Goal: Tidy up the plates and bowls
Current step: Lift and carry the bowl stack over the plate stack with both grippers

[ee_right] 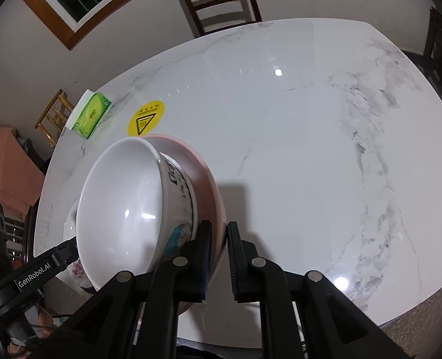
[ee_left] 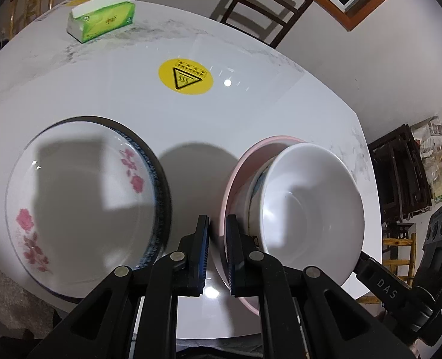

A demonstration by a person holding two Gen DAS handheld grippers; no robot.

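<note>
Far left: green tissue box, upright on the white marble surface, well apart from the dishes.

Near left: shallow white plate with pink flower prints and a dark patterned rim, lying flat on the surface close to its near edge. Nothing rests in it.

Centre, farther back: round yellow warning sticker, flat on the surface, between the tissue box and the dishes.

Centre, near: left hand-held gripper, its jaws drawn nearly together and pinching the left rim of the pink plate. The flowered plate lies just beside it on the left, apart from it.

Right of centre: the pink plate carries a white bowl with dark lettering and a blue figure printed on its outer wall. The bowl sits inside the plate, tilted, its mouth turned towards the left hand-held gripper's camera. Whether the plate touches the surface cannot be told.

Right: right hand-held gripper, its jaws likewise nearly together, clamped on the opposite rim of the pink plate, so the plate is held from both sides at once. Its black body shows at the near right in the left wrist view.

Far right: bare marble with grey veining; a dark wooden chair stands behind the far edge.
</note>
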